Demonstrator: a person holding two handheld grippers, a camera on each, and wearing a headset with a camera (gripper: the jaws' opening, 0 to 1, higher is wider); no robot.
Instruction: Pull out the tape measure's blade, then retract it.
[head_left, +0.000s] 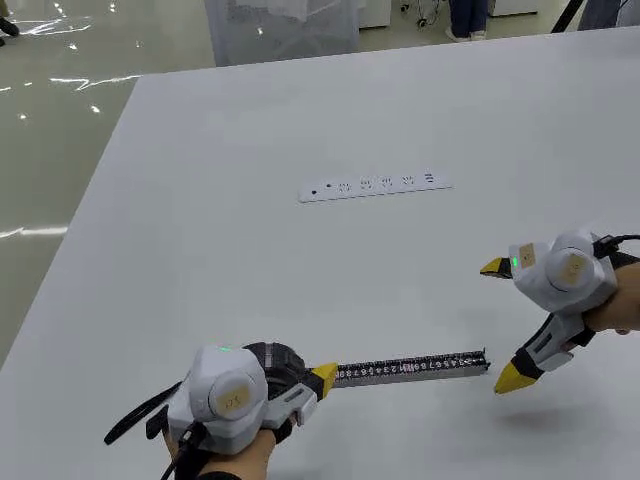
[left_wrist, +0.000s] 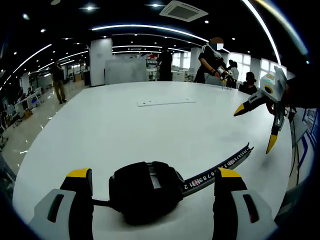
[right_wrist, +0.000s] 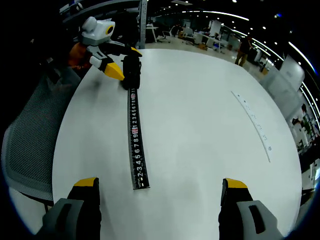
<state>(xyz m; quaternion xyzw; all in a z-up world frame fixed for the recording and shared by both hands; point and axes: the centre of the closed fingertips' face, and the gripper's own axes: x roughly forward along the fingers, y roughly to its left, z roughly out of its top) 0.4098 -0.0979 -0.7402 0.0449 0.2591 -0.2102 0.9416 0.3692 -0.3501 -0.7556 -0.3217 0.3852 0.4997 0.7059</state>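
Observation:
A black tape measure case (head_left: 275, 362) (left_wrist: 146, 190) (right_wrist: 132, 67) rests on the white table near its front edge. Its blade (head_left: 410, 368) (left_wrist: 220, 170) (right_wrist: 136, 140) lies flat on the table, drawn out to the right. My left gripper (left_wrist: 154, 173) (head_left: 292, 376) is open with the case between its jaws and a gap on each side. My right gripper (right_wrist: 160, 183) (head_left: 502, 323) is open and holds nothing, hovering just past the blade's free end.
A flat white power strip (head_left: 375, 186) (left_wrist: 166, 102) (right_wrist: 252, 120) lies mid-table, beyond the tape. The white table (head_left: 250, 250) ends at the left over a glossy floor. A mesh chair (right_wrist: 30, 145) stands at the near side. People stand in the background.

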